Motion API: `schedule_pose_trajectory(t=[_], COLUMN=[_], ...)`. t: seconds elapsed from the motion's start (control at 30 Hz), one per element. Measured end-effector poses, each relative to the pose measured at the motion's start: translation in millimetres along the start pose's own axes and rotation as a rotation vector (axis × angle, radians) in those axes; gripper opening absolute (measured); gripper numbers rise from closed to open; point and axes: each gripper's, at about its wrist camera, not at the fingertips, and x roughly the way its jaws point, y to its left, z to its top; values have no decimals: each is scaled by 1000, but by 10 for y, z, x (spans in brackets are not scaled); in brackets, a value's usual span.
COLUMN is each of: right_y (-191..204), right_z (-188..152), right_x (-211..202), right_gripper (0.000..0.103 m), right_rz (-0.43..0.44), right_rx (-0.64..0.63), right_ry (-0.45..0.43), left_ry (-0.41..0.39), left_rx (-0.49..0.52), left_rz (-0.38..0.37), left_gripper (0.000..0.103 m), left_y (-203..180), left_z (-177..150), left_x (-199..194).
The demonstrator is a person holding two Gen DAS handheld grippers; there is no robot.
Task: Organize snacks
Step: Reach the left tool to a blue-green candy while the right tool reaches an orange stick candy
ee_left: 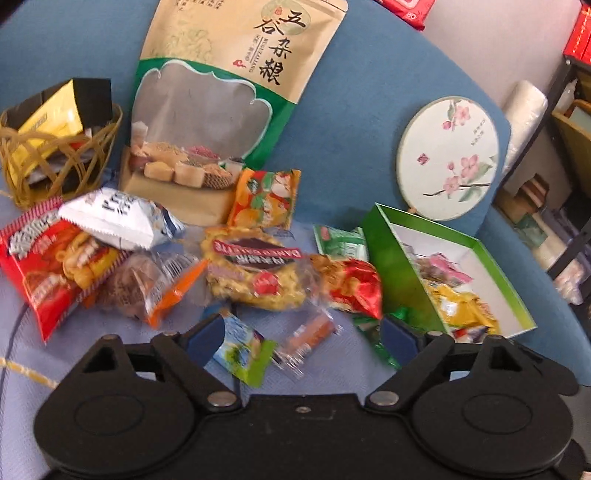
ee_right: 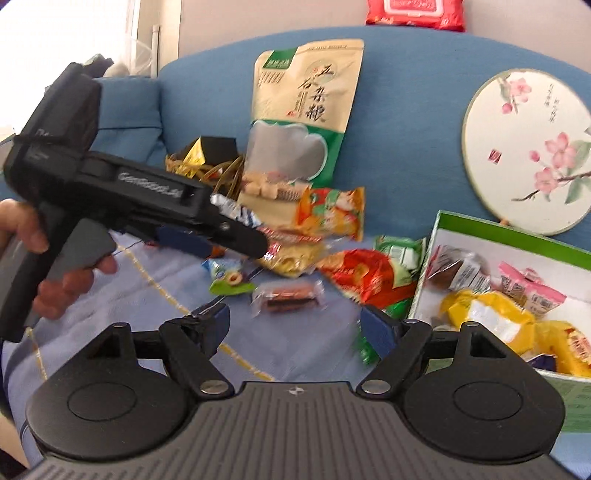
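Note:
Loose snack packets lie in a pile on a pale blue cloth [ee_left: 155, 362] spread over a blue sofa. My left gripper [ee_left: 301, 338] is open just above a small blue-green packet [ee_left: 243, 354] and a clear-wrapped bar [ee_left: 306, 339], touching neither. The right wrist view shows that left gripper [ee_right: 229, 240] from the side in a hand [ee_right: 62, 288], over the same blue-green packet [ee_right: 229, 278]. My right gripper [ee_right: 297, 326] stands wide open just short of the clear-wrapped bar [ee_right: 288, 295], nothing between its fingers. A green box [ee_left: 399, 266] at the right holds yellow and pink packets.
A wicker basket [ee_left: 22, 147] with a yellow packet stands at the back left. A tall grain pouch [ee_left: 229, 103] and a round painted fan [ee_left: 448, 158] lean on the sofa back. A red wipes pack [ee_right: 415, 13] sits on top. Shelves [ee_left: 569, 184] stand to the right.

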Motion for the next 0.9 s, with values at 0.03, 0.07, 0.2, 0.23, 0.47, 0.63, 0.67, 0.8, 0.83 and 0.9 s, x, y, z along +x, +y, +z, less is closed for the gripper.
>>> schedule_pose_trajectory(t=[0.03,0.07,0.2,0.23,0.47,0.63,0.67,0.8,0.83,0.9], right_y=[-10,-10,-68,-72,-81,-39,-24,41,54,57], right_z=[-5,-5,-1,3,-18,-36,-42,-47,-34,17], right_x=[13,10,38,45,59,80,87,137,163,234], right_gripper=[103,103,103,103,103,103,103,103,103,103], right_rz=[2,2,9,9,17,34,39,54,54,42], right_rx=[3,7,19,15,8,0,-3,-9,-9,1], right_ry=[1,1,3,4,11,24,27,38,39,44], left_ry=[-3,0,32,40,50,54,54,18,2,-18], left_rx=[-3,-20,-85,-93,-9,-15,-13,-45,-69,-130], left_rz=[14,31,113,133,179,114,101,126,128,130], left_gripper=[103,103,95,93,24,24,26,67,74,77], left_y=[29,57,174,195,172,267,293,389,409,462], left_z=[3,15,7,-1,-85,-249,-285,-413,-428,-466], left_x=[20,57,228,267,315,101,49,-265,-342,-507])
